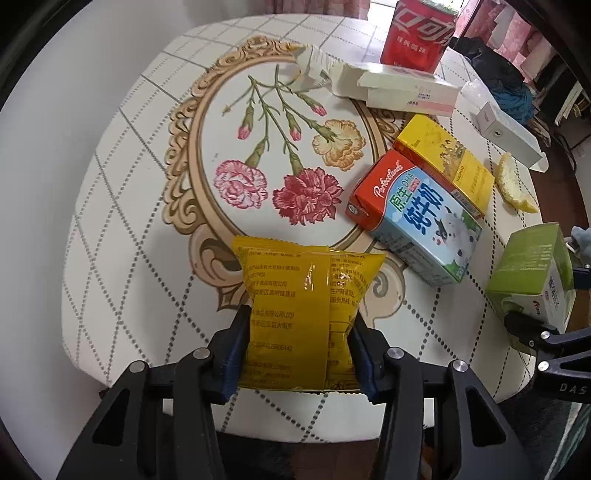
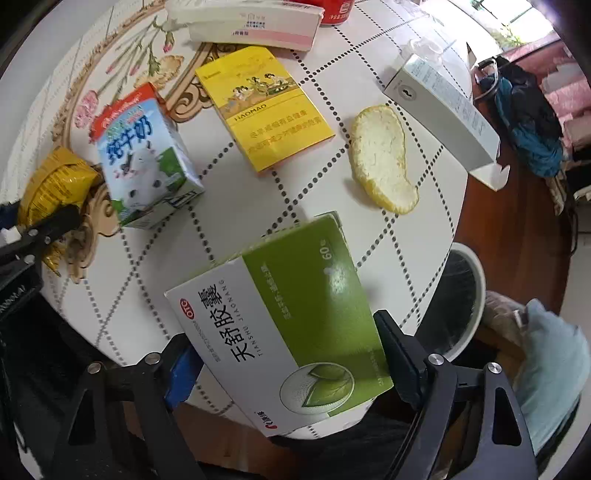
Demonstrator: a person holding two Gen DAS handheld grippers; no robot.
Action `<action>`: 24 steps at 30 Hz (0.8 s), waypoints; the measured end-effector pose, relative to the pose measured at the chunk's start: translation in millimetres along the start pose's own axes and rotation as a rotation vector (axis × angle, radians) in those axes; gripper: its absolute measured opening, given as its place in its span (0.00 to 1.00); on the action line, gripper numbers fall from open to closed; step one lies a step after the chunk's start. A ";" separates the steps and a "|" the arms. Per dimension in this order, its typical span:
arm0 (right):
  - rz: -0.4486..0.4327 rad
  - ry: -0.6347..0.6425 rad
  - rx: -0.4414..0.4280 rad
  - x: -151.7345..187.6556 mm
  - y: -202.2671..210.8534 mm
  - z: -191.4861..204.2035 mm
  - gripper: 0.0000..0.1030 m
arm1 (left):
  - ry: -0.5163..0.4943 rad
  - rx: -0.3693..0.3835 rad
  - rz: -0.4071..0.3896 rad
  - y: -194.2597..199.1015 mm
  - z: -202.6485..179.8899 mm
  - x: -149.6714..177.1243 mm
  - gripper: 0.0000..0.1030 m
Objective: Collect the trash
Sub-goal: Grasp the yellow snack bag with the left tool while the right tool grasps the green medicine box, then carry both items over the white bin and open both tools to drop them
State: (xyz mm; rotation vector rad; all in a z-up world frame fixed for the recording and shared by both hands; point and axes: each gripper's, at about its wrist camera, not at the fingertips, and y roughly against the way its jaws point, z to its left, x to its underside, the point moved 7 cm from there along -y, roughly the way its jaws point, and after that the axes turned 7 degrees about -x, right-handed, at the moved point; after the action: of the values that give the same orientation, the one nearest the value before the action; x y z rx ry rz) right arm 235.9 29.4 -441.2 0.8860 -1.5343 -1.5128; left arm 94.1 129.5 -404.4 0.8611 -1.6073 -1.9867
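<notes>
Left gripper [image 1: 297, 350] clamped on yellow snack packet [image 1: 303, 314], right gripper [image 2: 291, 363] on green medicine box [image 2: 295, 328]; best kept firmly squeezed toward bin [image 2: 469, 306].

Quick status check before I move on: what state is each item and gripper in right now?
left gripper: shut on yellow snack packet, sealed
right gripper: shut on green medicine box, tilted
milk carton: lying on its side
yellow cigarette box: flat, closed
citrus peel: loose on table
white-pink box: end flap open
grey-white box: end flap open
cola can: upright
</notes>
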 end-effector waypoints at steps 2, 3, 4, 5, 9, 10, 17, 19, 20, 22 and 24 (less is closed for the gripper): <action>-0.024 -0.013 -0.013 4.0 6.1 -0.2 0.83 | -0.001 -0.012 -0.020 14.5 5.1 4.9 0.45; -0.040 -0.020 -0.020 5.0 11.4 1.8 0.83 | -0.002 -0.016 -0.030 18.6 3.8 6.4 0.45; -0.057 -0.031 -0.032 6.6 16.8 3.0 0.83 | -0.002 -0.017 -0.040 24.0 4.4 8.5 0.45; -0.075 -0.044 -0.047 8.5 22.9 5.3 0.83 | -0.002 -0.020 -0.051 30.0 4.0 10.9 0.45; -0.143 -0.098 -0.100 17.6 41.6 4.9 0.82 | -0.001 -0.024 -0.099 52.2 1.8 15.4 0.44; -0.158 -0.110 -0.107 19.8 45.9 3.5 0.82 | -0.003 -0.023 -0.113 60.1 0.8 15.9 0.44; -0.312 -0.251 -0.202 44.5 90.7 -32.1 0.82 | -0.030 0.018 -0.228 101.9 -18.3 -6.7 0.44; -0.351 -0.287 -0.217 52.0 104.5 -45.9 0.82 | -0.049 0.044 -0.269 122.6 -33.8 -14.6 0.44; -0.381 -0.317 -0.220 59.1 115.1 -59.3 0.82 | -0.066 0.060 -0.294 135.1 -45.8 -20.1 0.44; -0.422 -0.359 -0.221 71.5 131.1 -80.5 0.82 | -0.098 0.096 -0.329 152.1 -70.7 -30.8 0.44; -0.466 -0.414 -0.216 86.4 146.1 -108.8 0.82 | -0.133 0.134 -0.350 166.4 -96.8 -38.6 0.44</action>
State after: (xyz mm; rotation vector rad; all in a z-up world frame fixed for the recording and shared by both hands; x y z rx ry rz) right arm 302.0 -89.9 -292.6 0.8787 -1.4621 -2.2682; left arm 182.2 50.4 -247.8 1.1495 -1.7797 -2.2314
